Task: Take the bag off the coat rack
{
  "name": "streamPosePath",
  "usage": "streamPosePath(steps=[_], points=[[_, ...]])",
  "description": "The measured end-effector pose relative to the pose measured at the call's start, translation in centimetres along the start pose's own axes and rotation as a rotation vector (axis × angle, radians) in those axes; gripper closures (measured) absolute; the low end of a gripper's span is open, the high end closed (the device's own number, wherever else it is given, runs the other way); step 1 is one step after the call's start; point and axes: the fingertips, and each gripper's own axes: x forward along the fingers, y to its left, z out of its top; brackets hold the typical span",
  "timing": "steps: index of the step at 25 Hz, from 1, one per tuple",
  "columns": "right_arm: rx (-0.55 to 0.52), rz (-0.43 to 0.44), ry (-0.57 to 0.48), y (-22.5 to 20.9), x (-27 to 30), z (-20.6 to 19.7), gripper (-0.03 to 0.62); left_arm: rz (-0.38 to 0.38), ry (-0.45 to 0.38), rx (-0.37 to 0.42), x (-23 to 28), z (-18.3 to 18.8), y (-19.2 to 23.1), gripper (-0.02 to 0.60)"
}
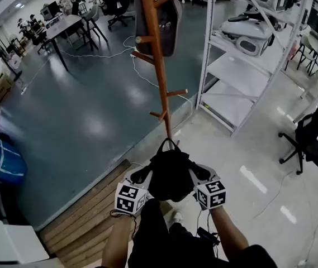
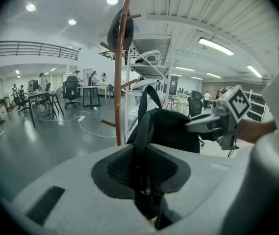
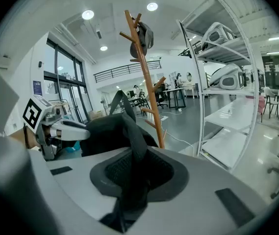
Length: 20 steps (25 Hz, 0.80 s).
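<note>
A black bag [image 1: 170,175] hangs free of the wooden coat rack [image 1: 156,54], held between both grippers in front of the person's body. My left gripper [image 1: 143,177] is shut on a strap of the bag [image 2: 141,146] at its left side. My right gripper [image 1: 197,175] is shut on the bag's fabric [image 3: 129,146] at its right side. The rack's pole stands just beyond the bag [image 2: 171,131], a short way off. Another dark grey bag [image 1: 167,15] still hangs high on the rack. Each gripper shows in the other's view: the right gripper [image 2: 213,124] and the left gripper [image 3: 65,129].
White metal shelving [image 1: 242,66] with white devices stands right of the rack. A black office chair [image 1: 309,138] is at the far right. A wooden platform [image 1: 86,216] lies at the lower left. Desks with people [image 1: 63,21] and a white floor cable [image 1: 142,74] are farther back.
</note>
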Motion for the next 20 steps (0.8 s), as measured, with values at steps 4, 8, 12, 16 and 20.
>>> streamPosePath(steps=[4,8,12,16,20], points=[[0.008,0.015,0.012,0.6,-1.6,-1.4,0.526,0.024,-0.003,-0.003,-1.2,-1.3,-1.8,0.503],[0.044,0.034,0.019,1.4,-3.2,-2.9,0.526,0.015,0.018,-0.007,-2.6,-2.8,-3.5,0.505],[0.052,0.04,0.024,1.9,-4.6,-4.2,0.526,0.005,0.019,-0.021,-3.4,-3.9,-4.6,0.505],[0.062,0.039,0.034,2.8,-5.8,-5.2,0.526,0.001,0.01,-0.014,-4.5,-4.9,-5.5,0.505],[0.061,0.038,0.04,3.9,-7.0,-5.8,0.527,-0.018,-0.002,-0.02,-5.9,-5.6,-6.1,0.505]])
